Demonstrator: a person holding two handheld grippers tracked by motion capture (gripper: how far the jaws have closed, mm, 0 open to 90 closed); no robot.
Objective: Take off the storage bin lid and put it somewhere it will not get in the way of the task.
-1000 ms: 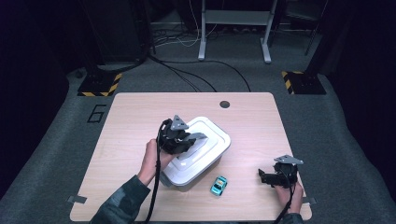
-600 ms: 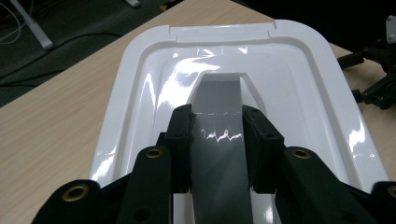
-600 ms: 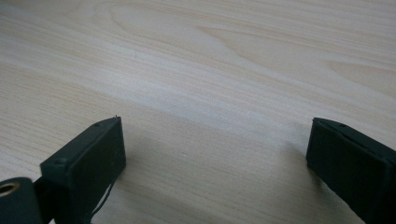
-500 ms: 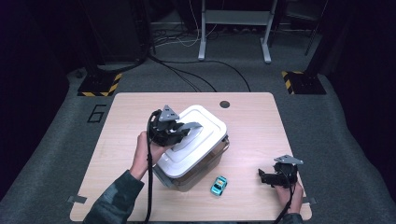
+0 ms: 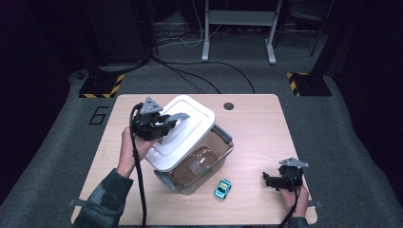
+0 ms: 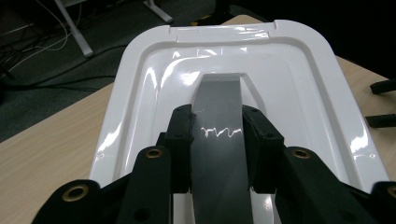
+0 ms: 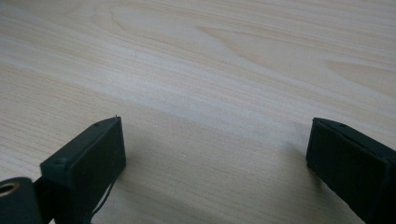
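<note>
Wooden table (image 5: 256,128) was seen on grey carpet | clear bin (image 5: 202,164) was uncovered near its middle | white lid (image 5: 183,130) was clamped by its grey handle in left gripper (image 5: 171,124), tilted over bin | right gripper (image 5: 267,179) was rested wide apart, empty | risk: lid could be dropped onto bin or toy car (image 5: 222,188) if tilted further.

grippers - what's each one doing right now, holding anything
Left tool: shut on the grey handle of the white lid.
Right tool: open, holding nothing, over the table.
</note>
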